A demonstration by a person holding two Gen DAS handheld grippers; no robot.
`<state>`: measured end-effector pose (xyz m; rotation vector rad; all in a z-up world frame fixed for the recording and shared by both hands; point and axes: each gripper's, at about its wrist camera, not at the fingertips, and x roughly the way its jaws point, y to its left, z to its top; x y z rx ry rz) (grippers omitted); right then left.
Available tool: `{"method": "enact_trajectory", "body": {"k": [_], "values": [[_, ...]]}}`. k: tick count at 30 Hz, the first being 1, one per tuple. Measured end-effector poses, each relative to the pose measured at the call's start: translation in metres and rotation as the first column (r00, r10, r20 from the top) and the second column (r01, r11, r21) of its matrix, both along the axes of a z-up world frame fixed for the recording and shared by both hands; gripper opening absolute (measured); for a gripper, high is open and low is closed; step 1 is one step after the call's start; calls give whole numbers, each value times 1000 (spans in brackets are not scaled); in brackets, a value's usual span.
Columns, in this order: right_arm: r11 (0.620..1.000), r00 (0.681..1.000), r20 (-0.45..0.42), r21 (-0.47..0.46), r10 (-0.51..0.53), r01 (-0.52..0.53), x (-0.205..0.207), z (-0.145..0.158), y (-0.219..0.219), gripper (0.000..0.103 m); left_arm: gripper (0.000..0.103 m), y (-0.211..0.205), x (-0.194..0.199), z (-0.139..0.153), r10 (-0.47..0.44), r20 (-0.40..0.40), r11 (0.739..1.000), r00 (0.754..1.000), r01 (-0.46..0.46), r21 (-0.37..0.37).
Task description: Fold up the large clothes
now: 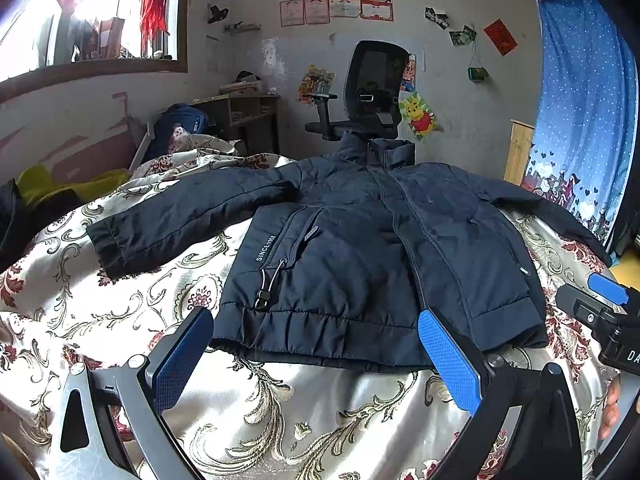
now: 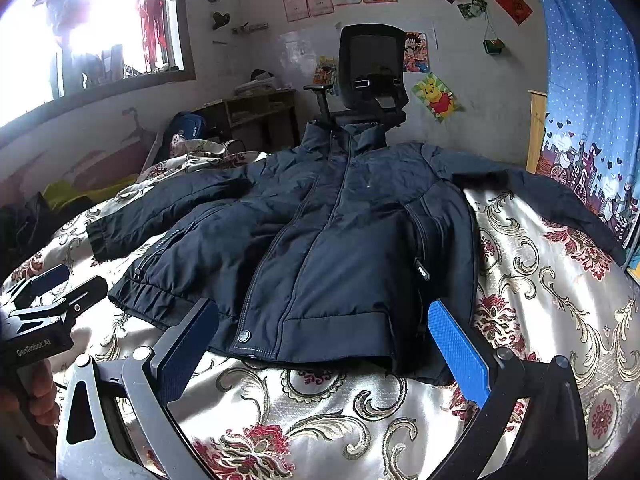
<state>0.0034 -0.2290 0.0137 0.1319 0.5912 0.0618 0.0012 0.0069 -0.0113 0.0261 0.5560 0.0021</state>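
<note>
Left gripper point(image 1: 316, 356) was spread wide, gripping nothing, hovering just short of the jacket point(image 1: 360, 248) hem. Right gripper point(image 2: 324, 356) was also spread wide and empty, near the hem's zipper end. Dark navy padded jacket lay front-up and zipped on the floral bedspread point(image 2: 320, 420), sleeves stretched out to both sides, collar toward the office chair point(image 1: 372, 88).

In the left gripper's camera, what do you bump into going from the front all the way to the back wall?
left gripper → flowery bedspread → jacket hem → jacket collar → office chair → Pooh picture on the wall.
</note>
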Motion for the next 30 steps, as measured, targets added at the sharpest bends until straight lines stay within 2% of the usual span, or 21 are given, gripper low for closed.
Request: {"method": "enact_trajectory", "body": {"k": [7, 9, 13, 21, 25, 30], "values": [[1000, 1000, 0, -3, -4, 4, -2, 8, 3, 102, 103, 1, -2, -5, 1, -3, 1000, 1000, -1, 0], [1000, 1000, 0, -4, -10, 10, 2, -4, -1, 102, 103, 1, -2, -5, 1, -3, 1000, 1000, -1, 0], [1000, 1000, -6, -6, -17, 17, 2, -9, 2, 102, 103, 2, -2, -6, 0, -8, 1000, 1000, 0, 3], [998, 997, -56, -36, -53, 51, 11, 0, -3, 102, 103, 0, 6, -8, -8, -28, 1000, 1000, 8, 22], [991, 992, -62, -92, -106, 100, 16, 18, -6, 102, 103, 1, 12, 1, 12, -31, 1000, 999, -11, 27], [976, 987, -22, -158, -158, 153, 14, 55, -7, 102, 103, 8, 10, 23, 35, 12, 999, 999, -35, -1]]}}
